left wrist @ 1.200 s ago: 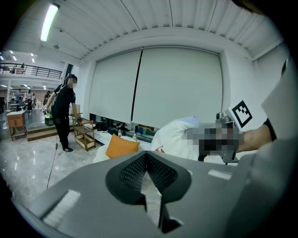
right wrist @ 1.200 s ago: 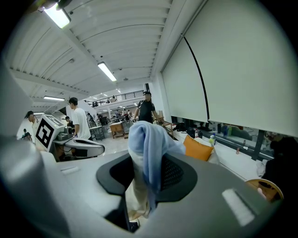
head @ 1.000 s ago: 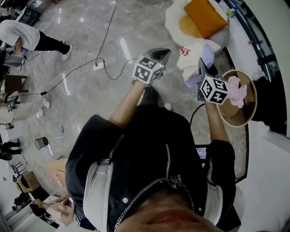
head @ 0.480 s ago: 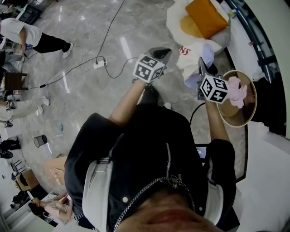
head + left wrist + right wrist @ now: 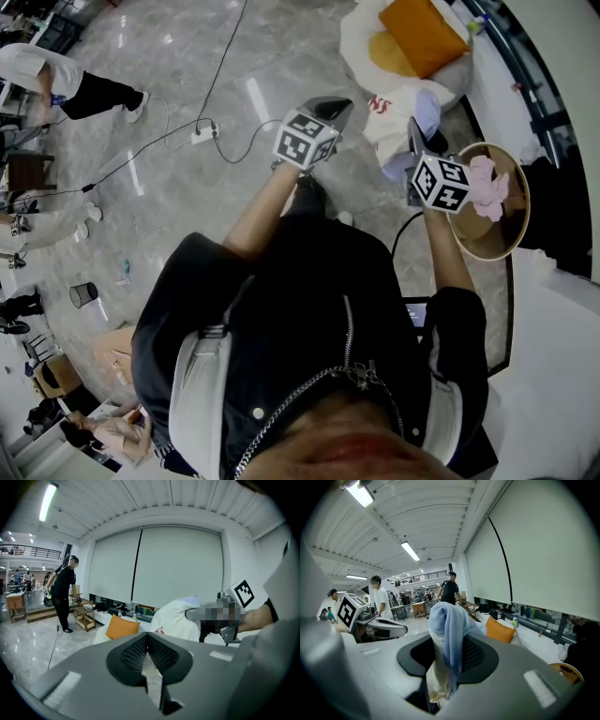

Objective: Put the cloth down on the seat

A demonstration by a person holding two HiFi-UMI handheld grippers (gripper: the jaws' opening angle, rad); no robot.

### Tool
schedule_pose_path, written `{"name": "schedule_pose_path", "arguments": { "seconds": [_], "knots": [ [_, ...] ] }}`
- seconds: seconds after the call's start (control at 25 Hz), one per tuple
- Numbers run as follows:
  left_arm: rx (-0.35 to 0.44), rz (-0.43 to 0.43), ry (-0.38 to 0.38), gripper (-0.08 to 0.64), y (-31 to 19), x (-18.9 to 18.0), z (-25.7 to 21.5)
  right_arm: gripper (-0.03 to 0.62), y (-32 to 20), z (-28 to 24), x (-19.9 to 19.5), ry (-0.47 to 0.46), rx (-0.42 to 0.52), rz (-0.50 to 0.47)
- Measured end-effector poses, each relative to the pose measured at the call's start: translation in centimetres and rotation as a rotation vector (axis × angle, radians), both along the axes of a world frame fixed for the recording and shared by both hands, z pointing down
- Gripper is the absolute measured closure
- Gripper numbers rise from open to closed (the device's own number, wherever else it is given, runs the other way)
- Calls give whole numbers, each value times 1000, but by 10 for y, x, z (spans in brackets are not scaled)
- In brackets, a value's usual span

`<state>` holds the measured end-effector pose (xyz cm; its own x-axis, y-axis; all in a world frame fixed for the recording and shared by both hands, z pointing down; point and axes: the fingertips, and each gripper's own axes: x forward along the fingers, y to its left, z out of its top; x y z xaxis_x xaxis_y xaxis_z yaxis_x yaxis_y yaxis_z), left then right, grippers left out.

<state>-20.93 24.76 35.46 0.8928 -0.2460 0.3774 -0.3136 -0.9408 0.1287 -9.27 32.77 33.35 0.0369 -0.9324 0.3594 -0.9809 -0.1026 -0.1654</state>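
Cloth [image 5: 449, 630], pale blue, hangs pinched in the part-closed jaws of the right gripper [image 5: 446, 663], seemingly just beside the round seat [image 5: 497, 246]; left gripper [image 5: 148, 653] sits closed, tips together, holding nothing

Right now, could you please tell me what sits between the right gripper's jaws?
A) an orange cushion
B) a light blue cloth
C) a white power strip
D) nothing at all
B: the right gripper view shows a light blue cloth bunched up and pinched between the jaws of the right gripper.
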Motion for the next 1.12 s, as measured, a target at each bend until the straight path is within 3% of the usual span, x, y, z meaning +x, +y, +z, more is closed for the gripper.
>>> {"name": "schedule_pose_path", "arguments": {
  "seconds": [0.48, 1.12],
  "knots": [
    [-11, -2, -11, 551, -13, 8, 2, 477, -16, 2, 3, -20, -7, -14],
    [-50, 4, 2, 551, -120, 56, 11, 476, -120, 5, 45, -16, -33, -2]
  ]
}}
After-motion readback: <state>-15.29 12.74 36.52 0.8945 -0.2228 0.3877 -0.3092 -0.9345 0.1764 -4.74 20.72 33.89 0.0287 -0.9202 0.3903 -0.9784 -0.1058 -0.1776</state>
